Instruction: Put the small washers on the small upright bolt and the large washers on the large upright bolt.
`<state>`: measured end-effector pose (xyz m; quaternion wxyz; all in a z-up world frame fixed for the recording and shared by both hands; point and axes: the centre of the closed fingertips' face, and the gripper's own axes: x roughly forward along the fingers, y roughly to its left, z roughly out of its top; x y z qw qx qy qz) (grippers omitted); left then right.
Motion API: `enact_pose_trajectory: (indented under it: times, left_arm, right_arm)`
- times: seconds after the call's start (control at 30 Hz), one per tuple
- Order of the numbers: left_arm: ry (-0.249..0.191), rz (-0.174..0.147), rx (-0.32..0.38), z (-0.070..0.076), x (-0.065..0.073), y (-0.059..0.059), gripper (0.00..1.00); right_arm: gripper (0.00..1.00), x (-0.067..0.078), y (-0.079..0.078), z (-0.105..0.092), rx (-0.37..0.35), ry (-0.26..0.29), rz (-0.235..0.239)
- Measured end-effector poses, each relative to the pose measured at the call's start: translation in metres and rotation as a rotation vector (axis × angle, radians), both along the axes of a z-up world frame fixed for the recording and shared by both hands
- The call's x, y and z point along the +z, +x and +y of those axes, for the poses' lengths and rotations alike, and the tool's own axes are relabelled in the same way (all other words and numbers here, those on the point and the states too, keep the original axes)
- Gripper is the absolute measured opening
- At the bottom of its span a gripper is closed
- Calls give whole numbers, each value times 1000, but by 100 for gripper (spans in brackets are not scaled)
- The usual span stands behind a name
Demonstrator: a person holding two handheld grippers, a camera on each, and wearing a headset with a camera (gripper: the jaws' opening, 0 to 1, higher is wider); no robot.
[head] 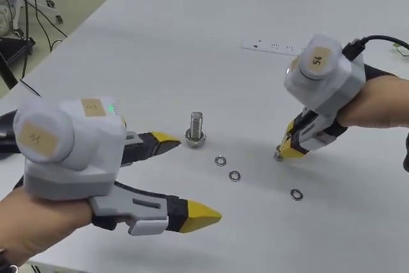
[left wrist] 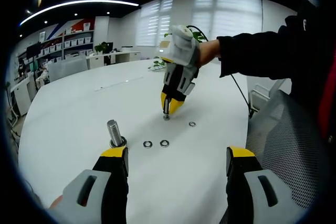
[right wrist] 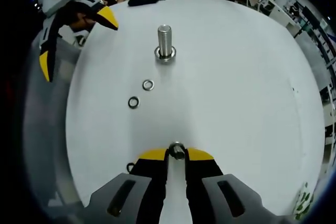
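- My right tool [head: 282,151] pinches the small bolt [right wrist: 177,150] upright on the counter [head: 192,49], probably to steady it.
- My left tool [head: 199,177] hangs spread beside the large bolt [head: 196,127]; the washers [head: 234,175] lie loose nearby.

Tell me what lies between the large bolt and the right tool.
The direct stretch of table from large bolt to right tool is bare; two washers lie just beside it, as the head view and right gripper view show.

large bolt [head: 196,126]: glossy metal (threaded shank)
small bolt [right wrist: 177,150]: metal
washers [head: 220,160]: shiny metal
table [head: 192,43]: smooth, matt white
left gripper [head: 198,177]: matt plastic shell
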<state>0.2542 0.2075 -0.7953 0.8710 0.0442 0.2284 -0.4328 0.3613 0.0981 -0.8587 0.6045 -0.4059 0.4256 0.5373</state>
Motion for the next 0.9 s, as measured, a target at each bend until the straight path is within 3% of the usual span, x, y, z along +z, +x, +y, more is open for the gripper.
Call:
enact_pose_trajectory:
  times: [0.33,0.67,0.9]
  left_arm:
    - [-1,1,6,1,0,-1,76]
    - [-2,2,6,3,0,-1,76]
    - [-3,3,4,4,0,-2,76]
  right_arm:
    - [13,-14,-1,-1,-1,-10,7]
    - [14,-11,-2,1,-3,-6,1]
    - [20,-8,-2,0,-23,6,-5]
